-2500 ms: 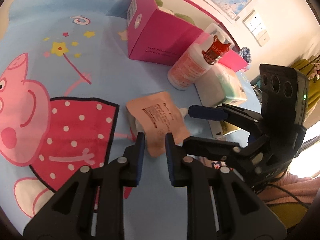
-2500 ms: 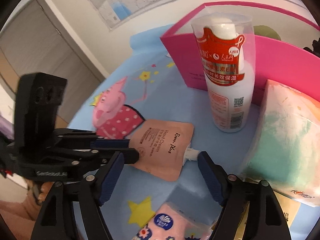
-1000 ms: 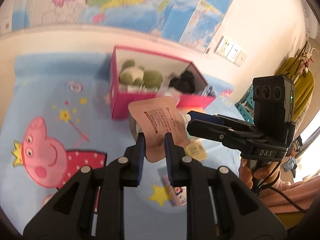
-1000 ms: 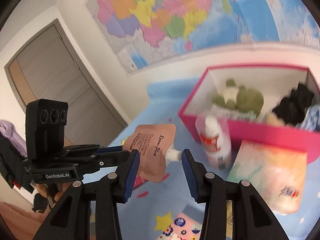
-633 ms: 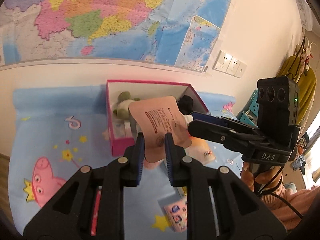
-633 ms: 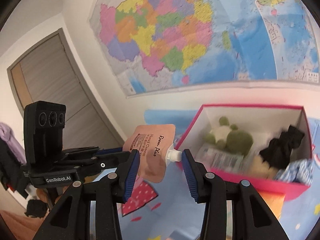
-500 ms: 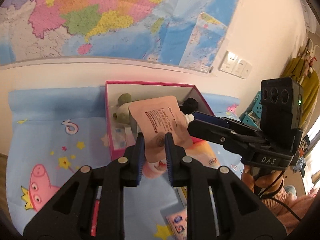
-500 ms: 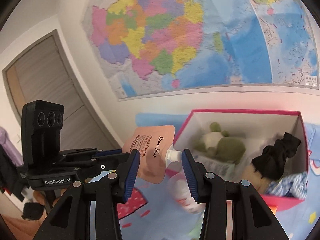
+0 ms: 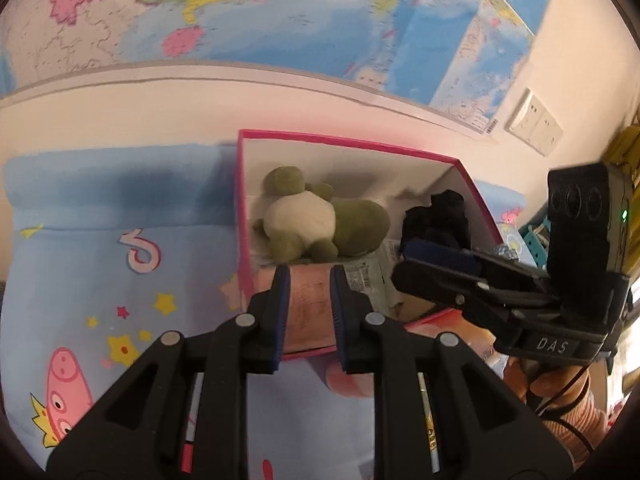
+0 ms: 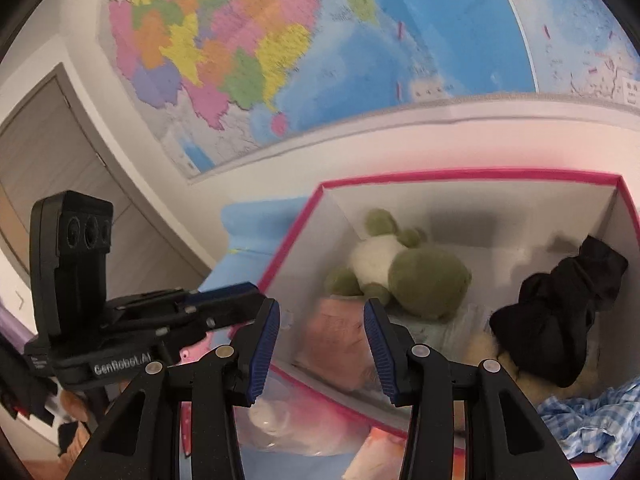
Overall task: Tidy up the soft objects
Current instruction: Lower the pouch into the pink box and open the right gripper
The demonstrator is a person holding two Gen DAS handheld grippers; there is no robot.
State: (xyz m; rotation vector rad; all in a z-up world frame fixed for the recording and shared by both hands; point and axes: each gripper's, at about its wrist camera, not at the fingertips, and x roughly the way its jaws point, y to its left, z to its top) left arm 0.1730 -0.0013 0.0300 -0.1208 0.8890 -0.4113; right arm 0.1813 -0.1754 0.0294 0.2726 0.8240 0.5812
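The pink hand-cream pouch (image 9: 308, 304) lies inside the pink box (image 9: 344, 140) at its near left corner, below my left gripper (image 9: 307, 312), whose jaws stand apart around it. It shows blurred in the right wrist view (image 10: 340, 336). My right gripper (image 10: 320, 344) is open and empty above the box (image 10: 472, 176). A green and white plush frog (image 9: 312, 220), (image 10: 404, 272) and a black cloth (image 9: 440, 216), (image 10: 560, 320) lie in the box.
A blue checked cloth (image 10: 592, 420) lies in the box's right corner. A white bottle (image 10: 276, 416) and an orange-green packet (image 10: 380, 456) sit in front of the box on the blue Peppa Pig blanket (image 9: 100, 240). A wall map (image 10: 320, 40) hangs behind.
Both grippers carried the pouch up from the blanket and over the box. Both have opened, and the pouch has dropped into the box.
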